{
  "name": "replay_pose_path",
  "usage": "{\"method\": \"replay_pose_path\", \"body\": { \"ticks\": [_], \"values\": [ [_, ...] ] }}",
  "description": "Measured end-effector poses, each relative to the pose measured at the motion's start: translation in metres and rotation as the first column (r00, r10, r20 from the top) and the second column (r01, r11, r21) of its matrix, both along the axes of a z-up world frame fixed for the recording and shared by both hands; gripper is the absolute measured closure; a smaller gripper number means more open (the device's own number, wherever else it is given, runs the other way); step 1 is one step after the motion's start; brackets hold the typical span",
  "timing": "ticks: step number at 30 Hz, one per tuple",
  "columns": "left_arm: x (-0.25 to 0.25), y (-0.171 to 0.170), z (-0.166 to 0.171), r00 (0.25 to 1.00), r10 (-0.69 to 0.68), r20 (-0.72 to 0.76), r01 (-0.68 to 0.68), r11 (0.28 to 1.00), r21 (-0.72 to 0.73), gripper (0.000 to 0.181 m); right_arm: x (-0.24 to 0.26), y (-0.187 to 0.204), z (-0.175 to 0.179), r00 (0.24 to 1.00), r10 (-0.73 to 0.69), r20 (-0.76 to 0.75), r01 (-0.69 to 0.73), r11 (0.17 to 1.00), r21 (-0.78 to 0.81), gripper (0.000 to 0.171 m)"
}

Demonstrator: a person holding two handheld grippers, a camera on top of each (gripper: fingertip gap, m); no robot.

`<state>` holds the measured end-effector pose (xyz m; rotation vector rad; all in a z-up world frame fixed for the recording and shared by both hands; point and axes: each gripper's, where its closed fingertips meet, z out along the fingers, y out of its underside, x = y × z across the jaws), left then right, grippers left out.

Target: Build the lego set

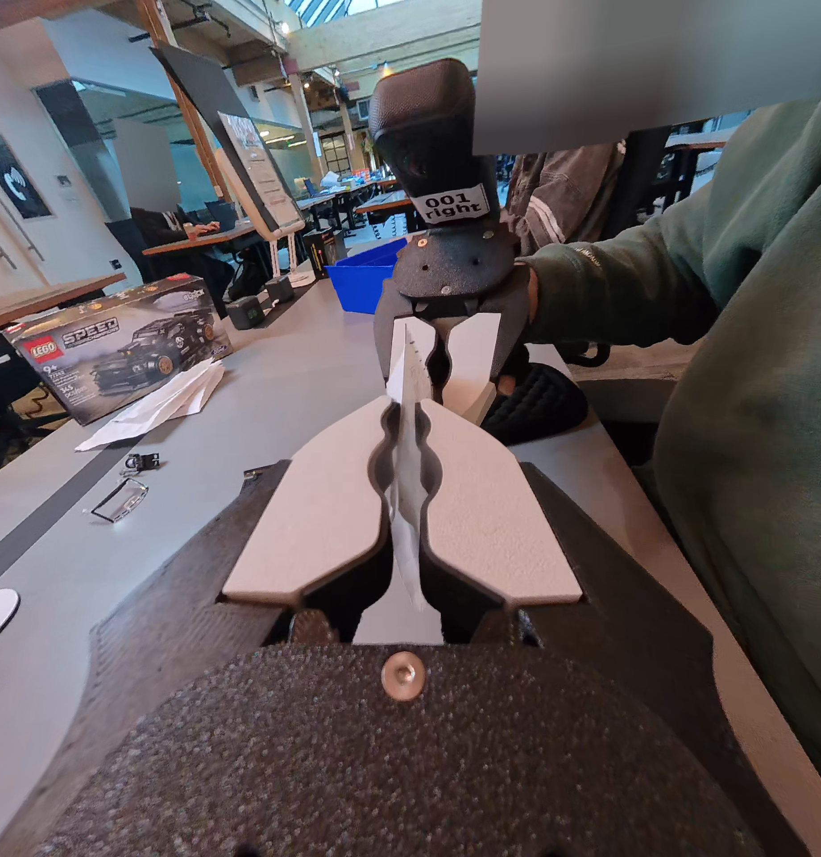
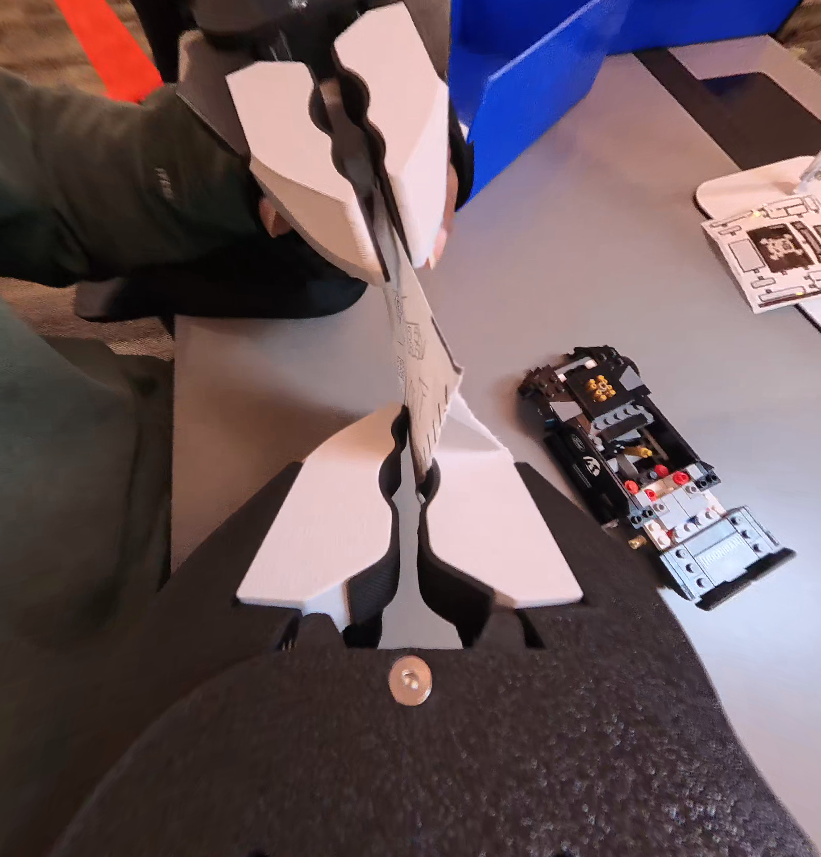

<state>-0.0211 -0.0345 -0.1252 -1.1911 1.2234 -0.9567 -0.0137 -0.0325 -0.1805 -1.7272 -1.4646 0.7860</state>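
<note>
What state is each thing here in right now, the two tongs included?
Left tongs: shut on the paper sheet.
Right tongs: shut on the same sheet.
Paper sheet: held in the air between both tongs.
Lego car: partly built, lying on the table.
Lego box: lying on the table.
Blue bin: standing open-topped.

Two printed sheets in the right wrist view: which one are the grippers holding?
The narrow sheet pinched between the right gripper and left gripper, held above the table. The other sticker sheet lies flat, untouched, beyond the car.
</note>
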Motion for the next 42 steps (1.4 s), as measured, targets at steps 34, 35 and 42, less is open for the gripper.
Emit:
{"method": "replay_pose_path", "body": {
  "ticks": [34,35,42],
  "values": [
    [-0.02,-0.01,0.016,0.989,-0.11,0.098,0.109,0.994,0.019,0.181,0.019,-0.019,0.059,0.846,-0.007,-0.533,-0.247,0.881,-0.404,0.17],
    [-0.02,-0.01,0.016,0.989,-0.108,0.101,0.106,0.994,0.022,0.181,0.02,-0.017,0.06,0.83,-0.036,-0.556,-0.263,0.855,-0.447,0.171],
    [-0.02,-0.016,0.018,0.985,-0.137,0.105,0.134,0.99,0.037,0.181,0.021,-0.003,0.05,0.803,-0.186,-0.567,-0.249,0.759,-0.602,0.171]
  ]
}}
